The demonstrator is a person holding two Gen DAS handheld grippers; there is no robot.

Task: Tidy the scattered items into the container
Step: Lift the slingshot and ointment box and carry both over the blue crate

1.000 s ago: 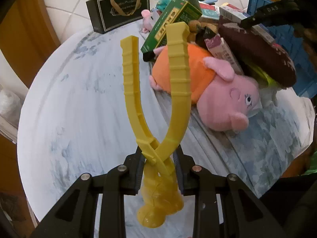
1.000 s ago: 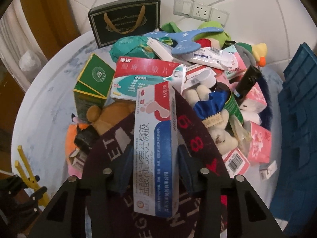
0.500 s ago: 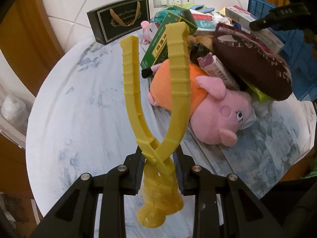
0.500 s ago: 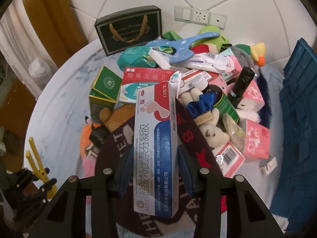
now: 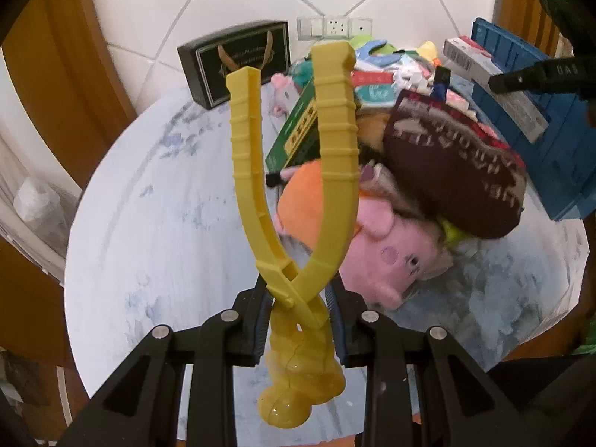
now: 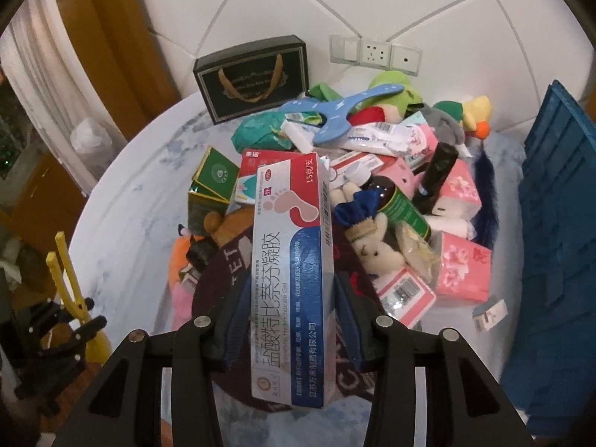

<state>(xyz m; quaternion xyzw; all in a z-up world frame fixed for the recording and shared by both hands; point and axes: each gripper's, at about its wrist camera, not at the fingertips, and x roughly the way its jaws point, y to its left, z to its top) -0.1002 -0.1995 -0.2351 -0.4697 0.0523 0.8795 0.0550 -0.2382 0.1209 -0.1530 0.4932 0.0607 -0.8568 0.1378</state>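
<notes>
A white tiled wall with sockets rises behind the pale marbled table.

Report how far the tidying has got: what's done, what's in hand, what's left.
Done: nothing can be seen inside the blue crate; its inside is out of sight. In hand: the left claw is shut on yellow tongs, and the right claw is shut on a medicine box, both held above the table. Left: nearly the whole pile, including the pink pig toy, brown slipper, tissue packs and dark bottle.

Glossy yellow plastic tongs; printed card box; plush pig
</notes>
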